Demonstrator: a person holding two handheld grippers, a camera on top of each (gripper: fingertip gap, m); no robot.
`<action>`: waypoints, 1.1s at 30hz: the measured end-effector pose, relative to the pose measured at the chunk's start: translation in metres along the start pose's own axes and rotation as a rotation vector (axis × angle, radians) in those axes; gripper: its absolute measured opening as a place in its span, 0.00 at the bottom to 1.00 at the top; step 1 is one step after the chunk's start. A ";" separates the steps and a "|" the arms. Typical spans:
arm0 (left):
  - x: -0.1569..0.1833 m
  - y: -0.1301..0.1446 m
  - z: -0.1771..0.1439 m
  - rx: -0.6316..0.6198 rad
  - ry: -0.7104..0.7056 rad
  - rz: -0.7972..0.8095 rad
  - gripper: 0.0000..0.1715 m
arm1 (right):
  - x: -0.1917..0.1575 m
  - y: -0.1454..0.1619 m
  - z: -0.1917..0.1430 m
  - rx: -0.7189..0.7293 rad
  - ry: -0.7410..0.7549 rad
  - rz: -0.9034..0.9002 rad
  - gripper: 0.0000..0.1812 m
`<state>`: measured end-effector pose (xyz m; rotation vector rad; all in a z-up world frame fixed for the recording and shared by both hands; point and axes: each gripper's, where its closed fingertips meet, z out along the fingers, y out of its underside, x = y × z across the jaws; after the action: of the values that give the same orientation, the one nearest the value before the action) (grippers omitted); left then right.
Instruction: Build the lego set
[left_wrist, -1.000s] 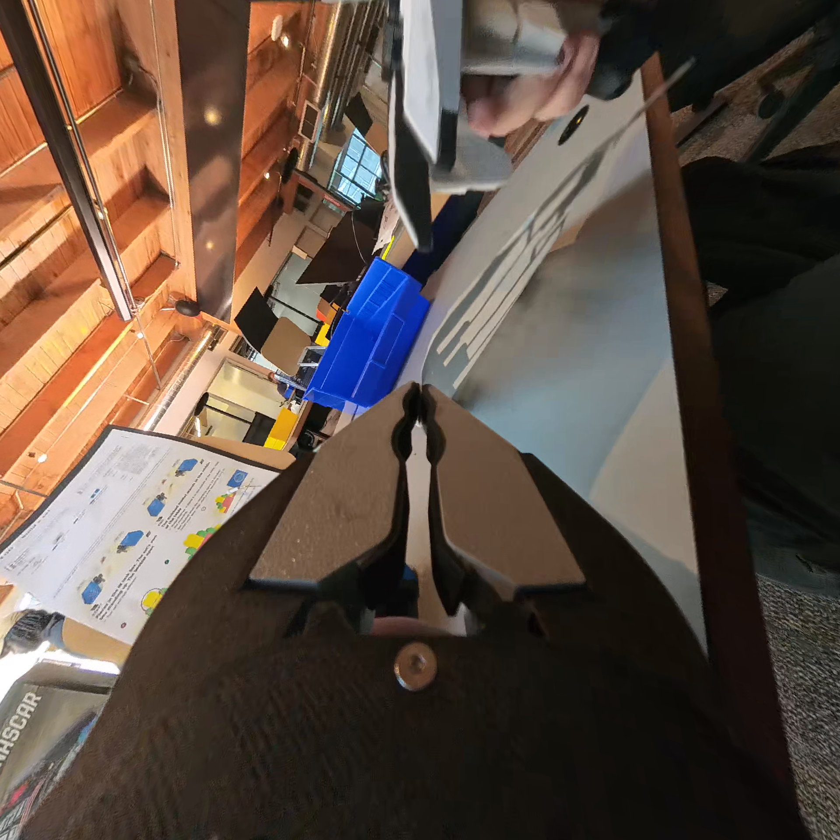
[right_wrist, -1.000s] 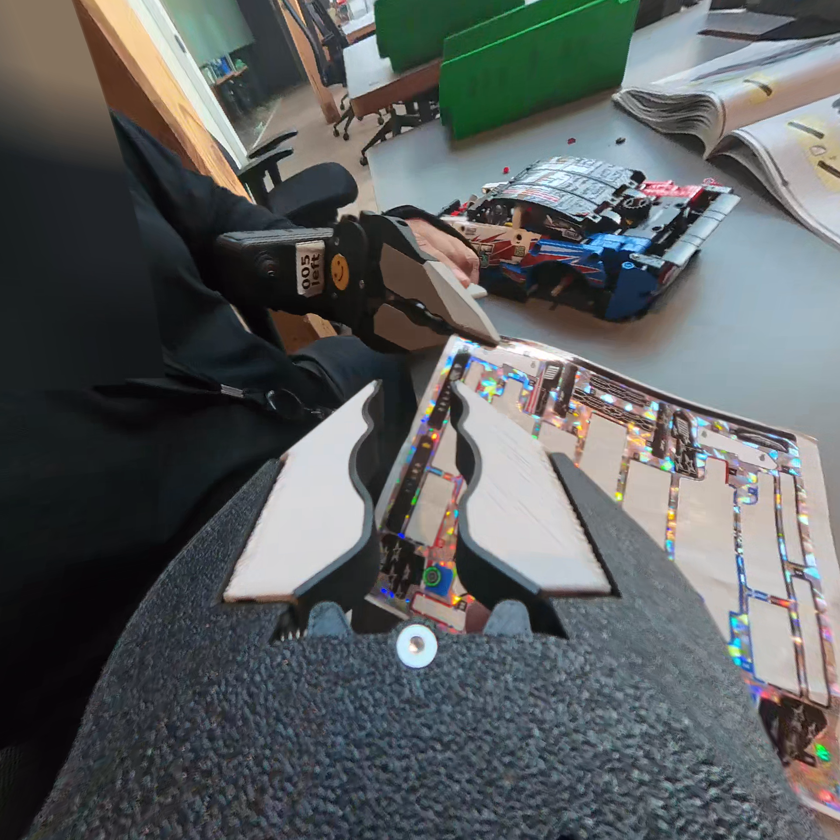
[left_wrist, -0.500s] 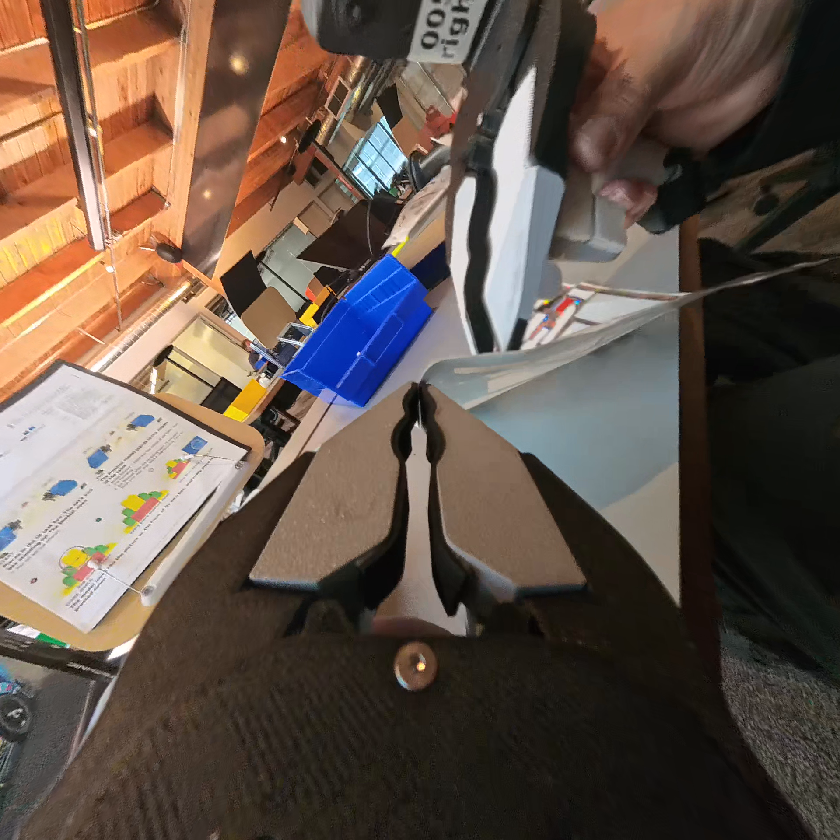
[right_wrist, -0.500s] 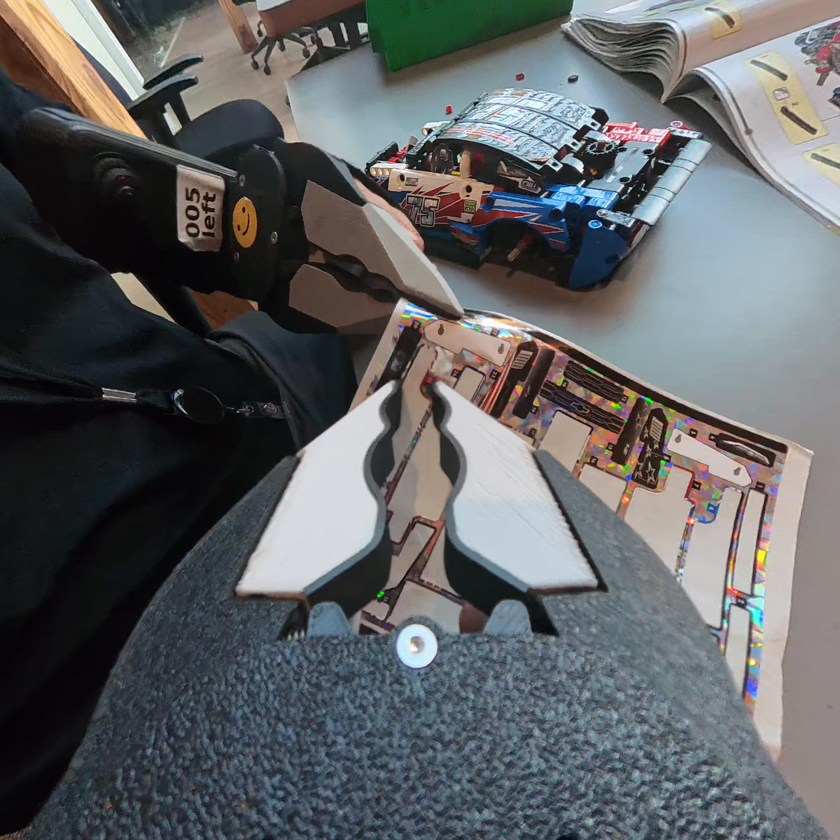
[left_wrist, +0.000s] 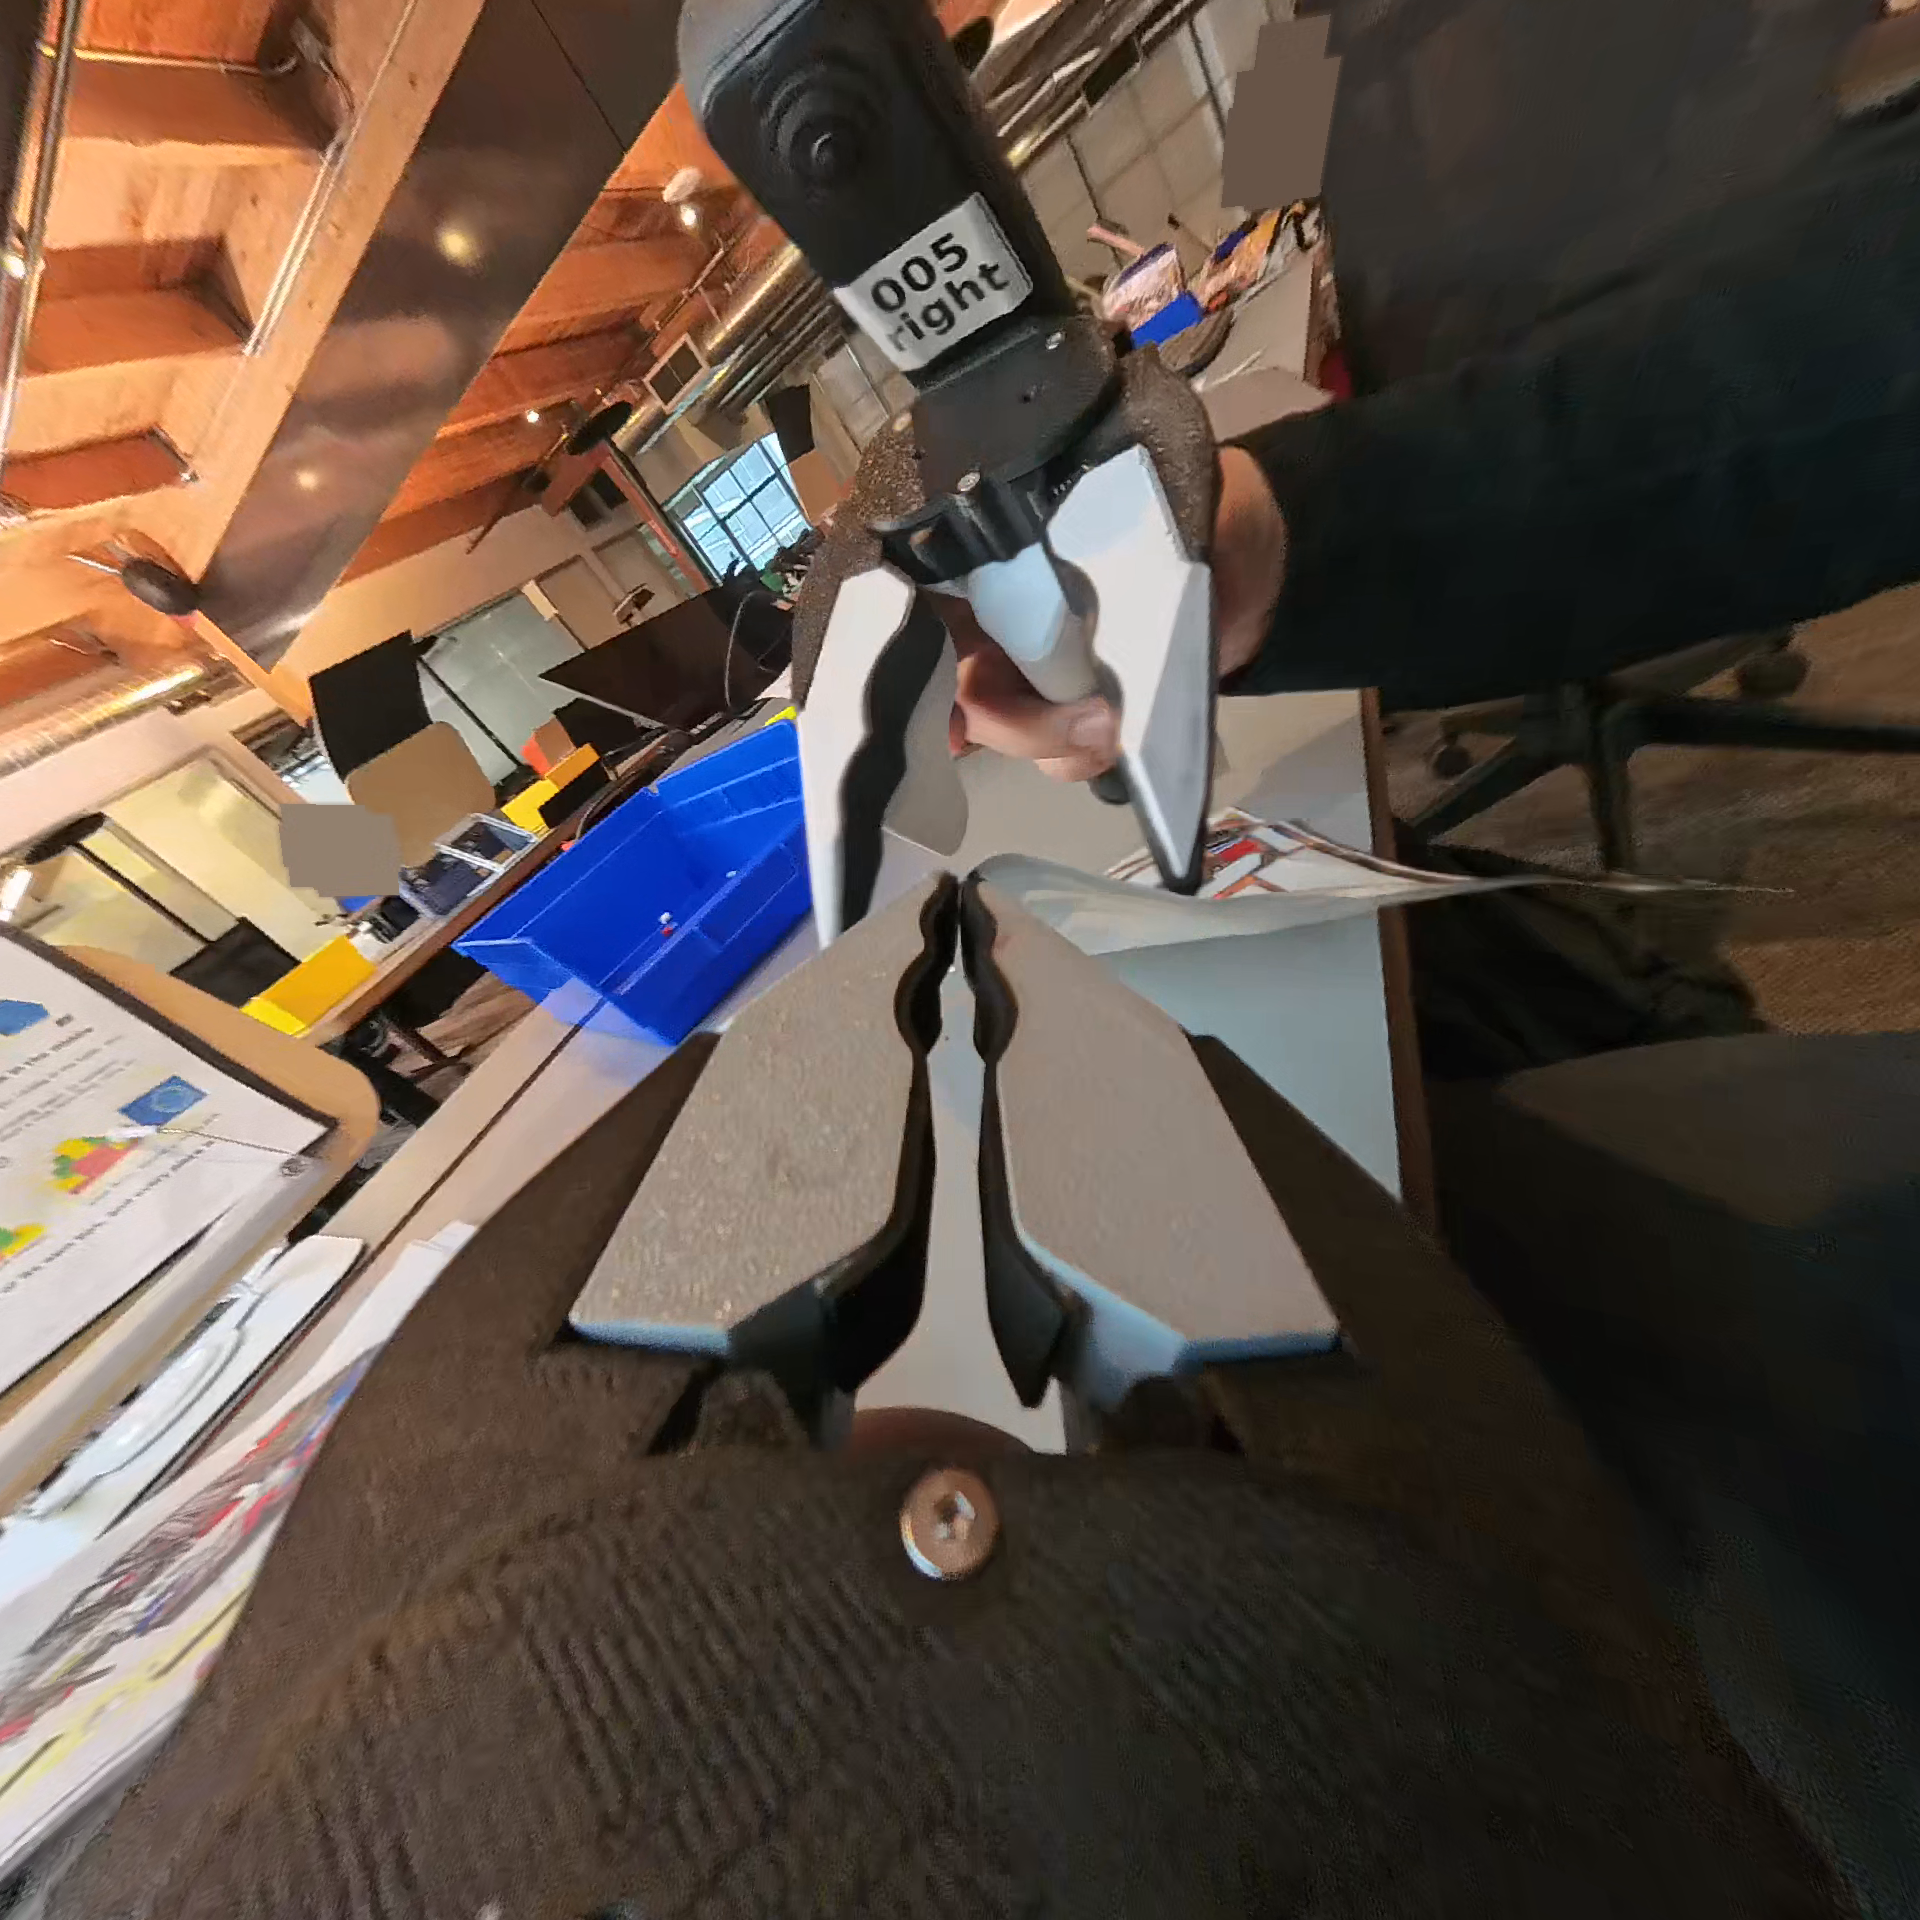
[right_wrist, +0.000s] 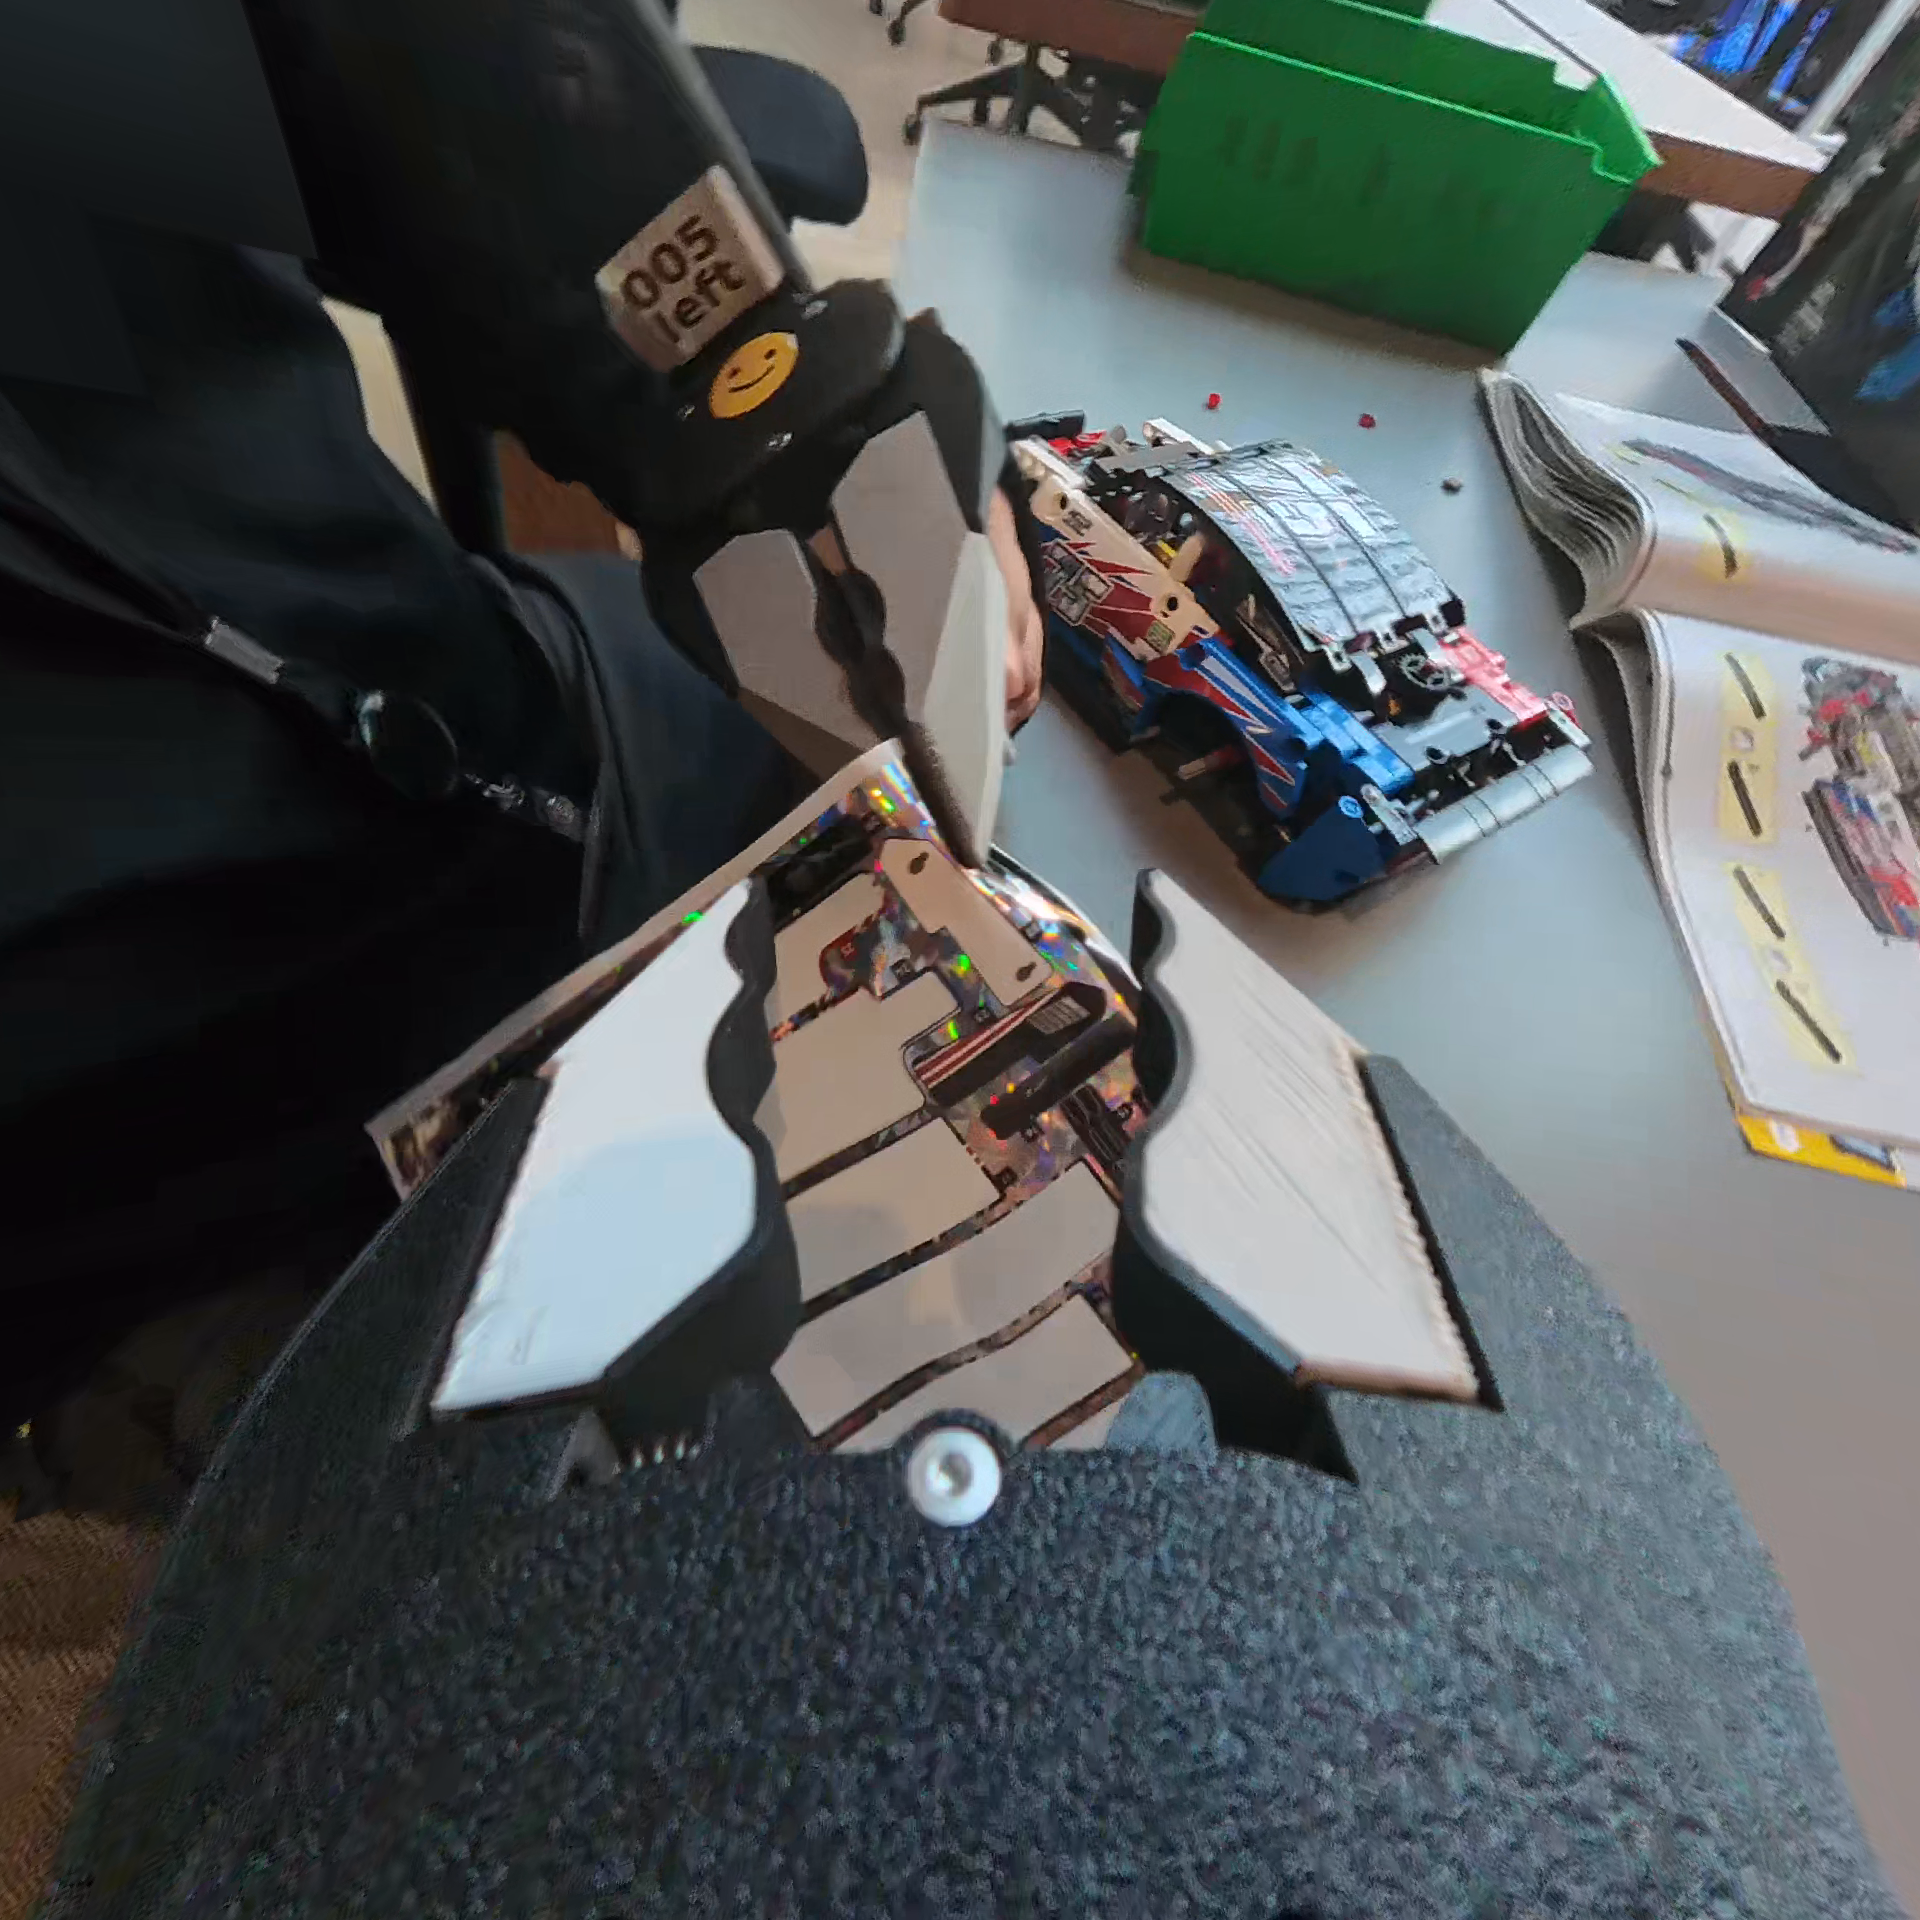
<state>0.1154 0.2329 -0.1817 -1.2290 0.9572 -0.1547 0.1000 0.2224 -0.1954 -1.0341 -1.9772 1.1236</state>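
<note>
Two tongs | left (left_wrist: 958, 883) pinching sticker sheet (right_wrist: 914, 1049) | right (right_wrist: 951, 935) spread apart

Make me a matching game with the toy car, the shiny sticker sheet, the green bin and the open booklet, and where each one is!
Things:
1. toy car
2. shiny sticker sheet
3. green bin
4. open booklet

Places:
A. at the far end of the grey table
B. pinched at its top edge by the left gripper
C. lying at the right side of the table
D. in the middle of the table, behind the sheet

Pairs: 1-D, 2-B, 3-A, 4-C
</note>
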 end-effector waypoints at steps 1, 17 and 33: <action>-0.001 -0.001 0.000 0.005 0.003 -0.015 0.00 | -0.004 0.002 0.000 -0.023 -0.032 -0.027 0.34; 0.000 0.008 -0.002 -0.088 0.006 0.090 0.01 | 0.000 0.024 0.001 -0.096 -0.154 0.160 0.16; 0.004 0.001 0.003 -0.141 0.099 0.570 0.09 | -0.010 0.020 -0.004 -0.035 -0.274 0.288 0.14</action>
<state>0.1195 0.2328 -0.1851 -1.0370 1.3862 0.3092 0.1143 0.2219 -0.2125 -1.2711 -2.1096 1.4556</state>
